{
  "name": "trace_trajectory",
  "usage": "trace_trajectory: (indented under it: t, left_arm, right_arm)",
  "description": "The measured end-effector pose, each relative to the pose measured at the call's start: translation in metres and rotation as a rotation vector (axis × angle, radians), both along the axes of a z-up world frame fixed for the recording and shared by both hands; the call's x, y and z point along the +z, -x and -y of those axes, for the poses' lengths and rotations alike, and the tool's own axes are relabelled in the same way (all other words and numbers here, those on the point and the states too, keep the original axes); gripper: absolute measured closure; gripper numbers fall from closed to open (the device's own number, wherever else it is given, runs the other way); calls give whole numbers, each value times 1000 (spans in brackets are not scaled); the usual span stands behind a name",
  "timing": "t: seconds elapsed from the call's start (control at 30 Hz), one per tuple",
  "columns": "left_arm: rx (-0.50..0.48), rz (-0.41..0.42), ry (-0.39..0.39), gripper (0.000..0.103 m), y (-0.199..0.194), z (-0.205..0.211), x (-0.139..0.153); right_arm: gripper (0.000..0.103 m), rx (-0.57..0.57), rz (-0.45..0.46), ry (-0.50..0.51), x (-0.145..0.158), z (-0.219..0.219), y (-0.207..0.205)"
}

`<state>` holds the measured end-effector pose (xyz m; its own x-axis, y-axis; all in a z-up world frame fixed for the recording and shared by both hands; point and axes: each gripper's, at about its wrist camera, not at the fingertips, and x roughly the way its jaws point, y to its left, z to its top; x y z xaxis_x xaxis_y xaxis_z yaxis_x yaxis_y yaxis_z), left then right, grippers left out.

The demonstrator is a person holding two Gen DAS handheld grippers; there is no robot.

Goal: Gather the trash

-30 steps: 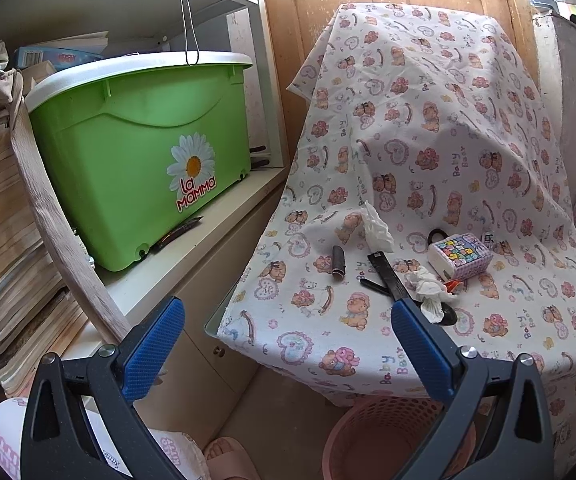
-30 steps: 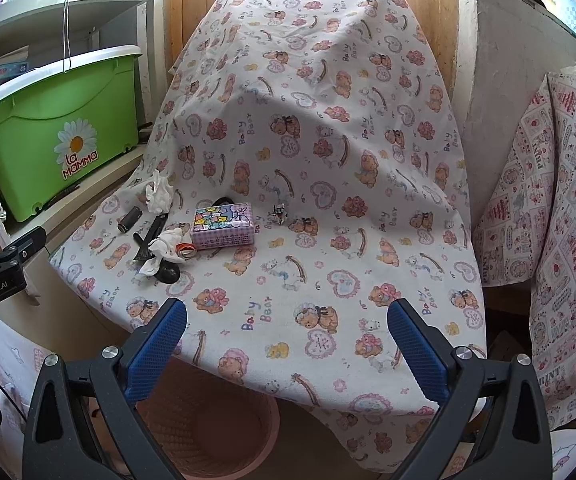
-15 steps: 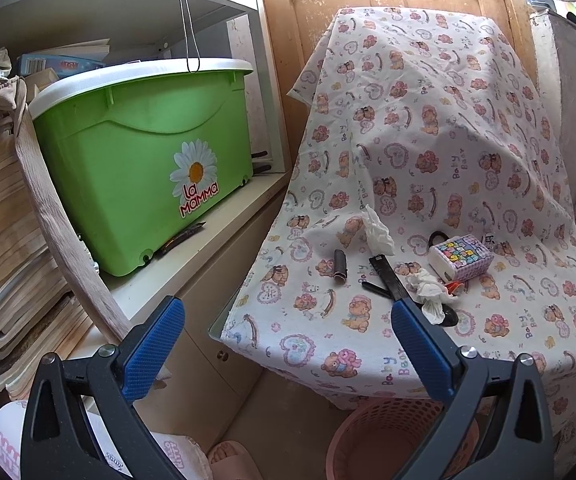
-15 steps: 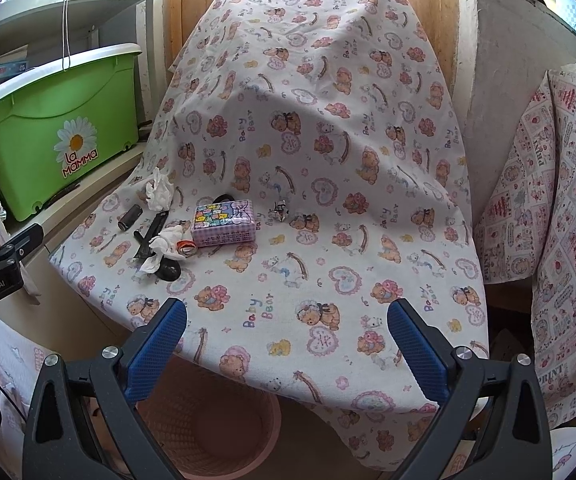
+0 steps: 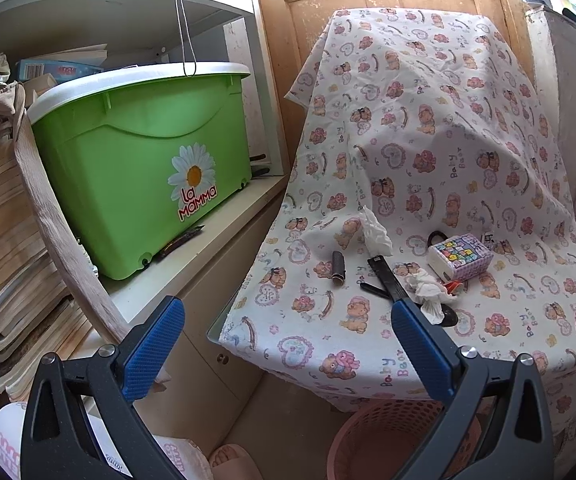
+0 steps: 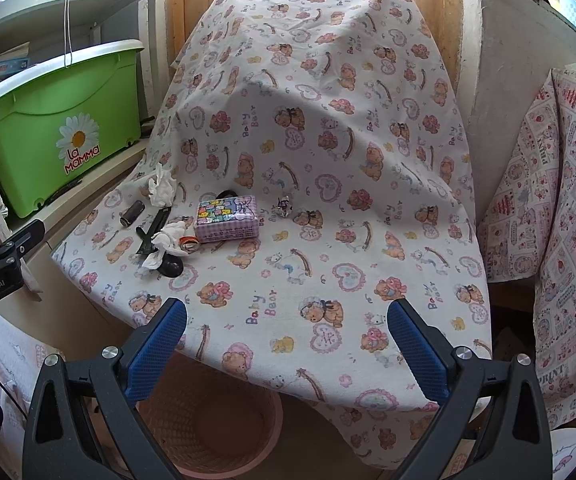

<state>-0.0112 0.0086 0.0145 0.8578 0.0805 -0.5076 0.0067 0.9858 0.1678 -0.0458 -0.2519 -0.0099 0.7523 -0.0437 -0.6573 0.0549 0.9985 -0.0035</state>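
Two crumpled tissues [image 6: 162,189] [image 6: 166,243] lie on the cloth-covered surface [image 6: 327,280] left of the tissue pack [image 6: 227,218]; light and soft, pinch each at its bulk, both the left gripper [image 5: 288,344] and right gripper [image 6: 286,342] standing apart and empty.

bear-print cloth [image 6: 327,240] under crumpled tissues [image 6: 162,190], tissue pack [image 6: 227,218], black tools [image 5: 383,278]

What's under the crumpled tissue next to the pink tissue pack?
The crumpled tissue lies over a flat black tool and a dark rounded object; an orange-rimmed ring pokes out beside it. How they join underneath is hidden.
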Motion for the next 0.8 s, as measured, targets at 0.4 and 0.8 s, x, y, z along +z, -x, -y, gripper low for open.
trace_trajectory:
  t: [0.4,0.8]
  left_arm:
    - [-29,56,-17,1,9,14,-1]
    - [44,-8,47,1,-4,9,-19]
  right_arm:
    - [1,19,-53,-38,-6,2,-7]
    - [1,16,-90,-66,-12,2,-13]
